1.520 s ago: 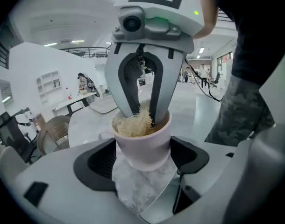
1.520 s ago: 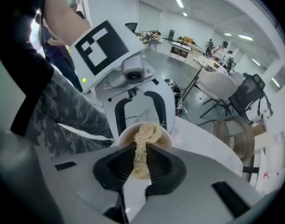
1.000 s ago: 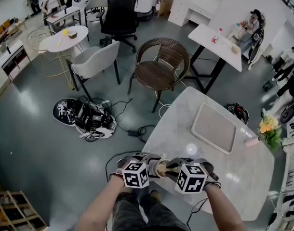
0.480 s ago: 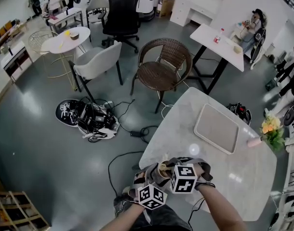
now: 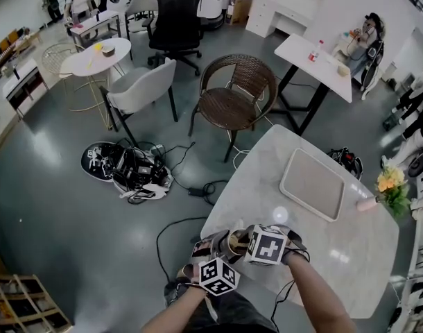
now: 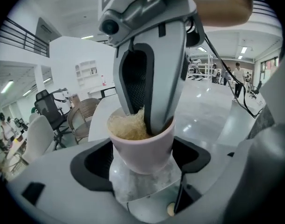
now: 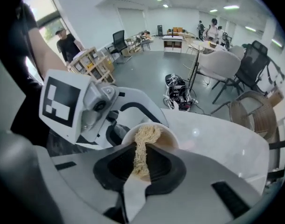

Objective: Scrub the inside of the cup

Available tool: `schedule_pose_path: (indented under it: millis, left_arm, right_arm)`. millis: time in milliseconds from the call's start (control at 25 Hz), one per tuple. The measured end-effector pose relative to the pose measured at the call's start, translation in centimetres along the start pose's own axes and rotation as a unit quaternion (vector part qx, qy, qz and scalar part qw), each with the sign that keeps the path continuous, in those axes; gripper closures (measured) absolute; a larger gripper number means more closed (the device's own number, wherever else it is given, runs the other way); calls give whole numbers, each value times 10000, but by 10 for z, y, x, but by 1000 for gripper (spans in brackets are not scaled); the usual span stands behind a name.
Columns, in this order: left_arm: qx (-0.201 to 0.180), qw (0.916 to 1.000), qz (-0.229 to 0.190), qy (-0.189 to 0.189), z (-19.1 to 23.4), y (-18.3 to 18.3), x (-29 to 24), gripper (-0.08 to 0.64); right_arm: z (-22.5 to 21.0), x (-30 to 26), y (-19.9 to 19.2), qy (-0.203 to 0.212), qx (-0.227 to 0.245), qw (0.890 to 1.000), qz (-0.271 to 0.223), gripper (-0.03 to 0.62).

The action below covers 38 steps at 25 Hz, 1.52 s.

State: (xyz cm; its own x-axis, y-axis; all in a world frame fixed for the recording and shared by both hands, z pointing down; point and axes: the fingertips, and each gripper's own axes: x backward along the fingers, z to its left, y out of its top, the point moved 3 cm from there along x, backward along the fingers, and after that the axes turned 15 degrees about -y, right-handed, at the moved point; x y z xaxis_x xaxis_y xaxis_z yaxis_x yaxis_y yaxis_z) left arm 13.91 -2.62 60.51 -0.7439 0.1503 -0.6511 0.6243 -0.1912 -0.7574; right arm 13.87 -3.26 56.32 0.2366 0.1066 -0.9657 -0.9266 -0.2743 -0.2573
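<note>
Since a second ago the left tongs (image 6: 142,157) have rolled and sunk in the head view, from level with the right tongs (image 7: 140,164) to below and left of them. Their jaws have also eased a little wider with the cup (image 6: 141,148) between them. The cup is at the near corner of the desk (image 5: 322,255), gripped by its sides in the wide-set left tongs; whether its base rests on the top I cannot tell. The right tongs are pinched narrow on a strand of the scrubber (image 6: 126,127), their tips and the wad down inside the cup. To scrub well, I judge, the left tongs should grip firmly with the mouth turned toward the right tongs. The right tongs should sweep the wad round the whole wall and into the bottom, pressing lightly enough not to lever the cup loose or lose the strand. The cup is pale pink and smooth, tapering to its base, with a plain rim; the straw-coloured wad hides most of its inside.
</note>
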Motion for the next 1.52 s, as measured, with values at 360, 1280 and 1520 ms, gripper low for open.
schedule_pose_path:
  millis: [360,1280,1520]
  left_arm:
    - [-1067,9862,39,-1265,12,-4,5,164]
    - [-1787,9591,258,-2179,20,-6,9,164]
    - [-2158,9399,453,-2607,24,-7,11,164]
  right_arm:
    - [-10,38,11,-322,822,9940,-644,531]
    - [0,14,16,-106,676,9977,-27,532]
    - [-14,5,15,-1068,2378,9654,-106,532]
